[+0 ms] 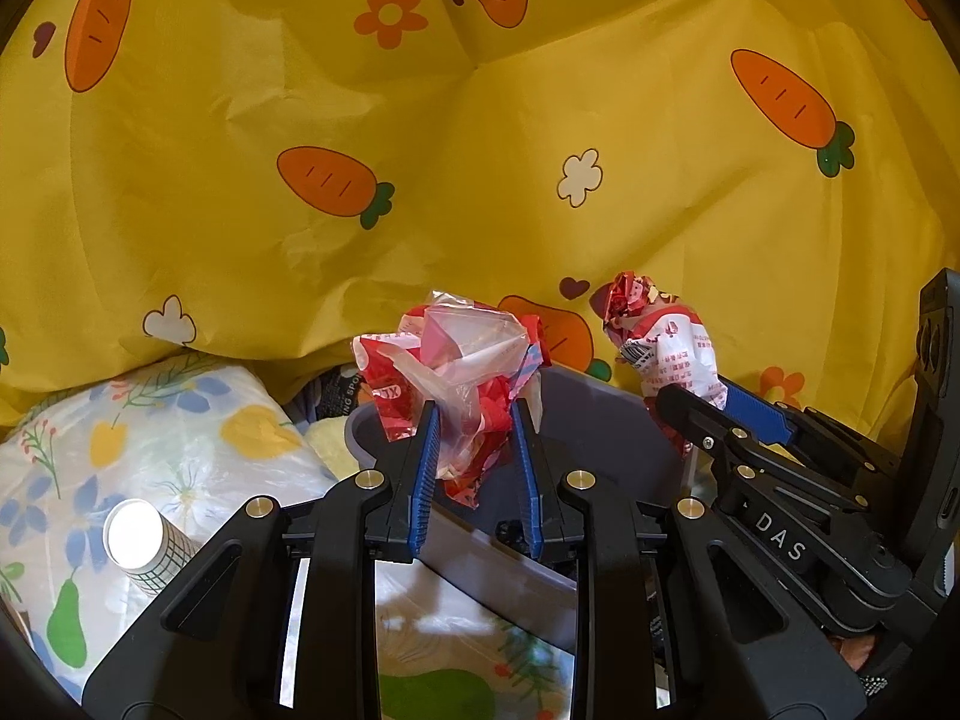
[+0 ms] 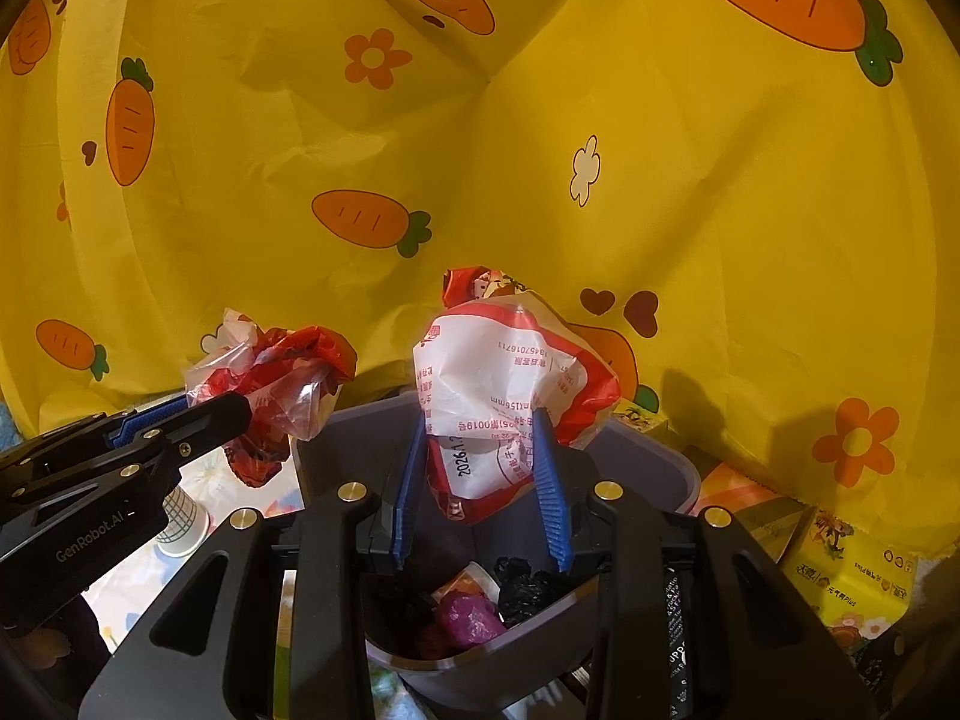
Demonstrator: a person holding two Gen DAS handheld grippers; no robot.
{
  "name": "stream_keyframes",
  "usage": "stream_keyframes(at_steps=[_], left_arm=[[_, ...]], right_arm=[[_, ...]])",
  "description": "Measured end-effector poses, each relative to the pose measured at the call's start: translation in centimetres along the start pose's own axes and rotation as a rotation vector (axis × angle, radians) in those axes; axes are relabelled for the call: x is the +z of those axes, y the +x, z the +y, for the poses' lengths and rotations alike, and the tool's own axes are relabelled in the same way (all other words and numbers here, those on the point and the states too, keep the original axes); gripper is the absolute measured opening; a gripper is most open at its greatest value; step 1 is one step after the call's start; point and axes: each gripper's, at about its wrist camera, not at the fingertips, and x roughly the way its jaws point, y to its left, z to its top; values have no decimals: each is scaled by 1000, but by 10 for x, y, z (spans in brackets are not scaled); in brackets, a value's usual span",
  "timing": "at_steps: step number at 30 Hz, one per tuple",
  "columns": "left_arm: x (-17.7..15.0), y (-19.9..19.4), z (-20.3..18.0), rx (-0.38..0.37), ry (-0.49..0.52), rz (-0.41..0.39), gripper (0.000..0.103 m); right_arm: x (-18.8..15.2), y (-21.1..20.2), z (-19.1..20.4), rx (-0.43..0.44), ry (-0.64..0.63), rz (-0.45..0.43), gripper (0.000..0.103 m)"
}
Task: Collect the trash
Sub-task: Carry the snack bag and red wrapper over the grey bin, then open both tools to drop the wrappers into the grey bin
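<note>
My left gripper [image 1: 474, 420] is shut on a crumpled clear-and-red plastic wrapper [image 1: 456, 360], held above the near rim of a grey-purple trash bin [image 1: 600, 420]. It also shows in the right wrist view [image 2: 276, 384]. My right gripper [image 2: 480, 426] is shut on a crumpled white-and-red printed bag [image 2: 510, 378], held over the open bin [image 2: 660, 456]. The bag also shows in the left wrist view [image 1: 672, 354]. Inside the bin lie a purple wad [image 2: 468, 618] and black plastic [image 2: 528, 588].
A yellow carrot-print cloth [image 1: 480, 150] hangs close behind. A paper cup [image 1: 144, 540] stands on a floral-print surface [image 1: 180, 432] at left. Yellow tissue packs [image 2: 852, 576] and boxes lie right of the bin.
</note>
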Motion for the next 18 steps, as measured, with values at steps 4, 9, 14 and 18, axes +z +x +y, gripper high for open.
stream_keyframes(at_steps=[4,9,14,18], left_arm=[[1,4,0,-6,-2,4,23],[2,9,-1,-16,-2,3,23],[2,14,-3,-30,-4,5,24],[1,18,-4,-35,-5,2,25]], right_arm=[[-1,3,-1,-3,5,8,35],[-2,7,-1,-5,6,16,35],[-5,13,-2,-5,9,29,35],[-6,16,-3,-11,7,32,38]])
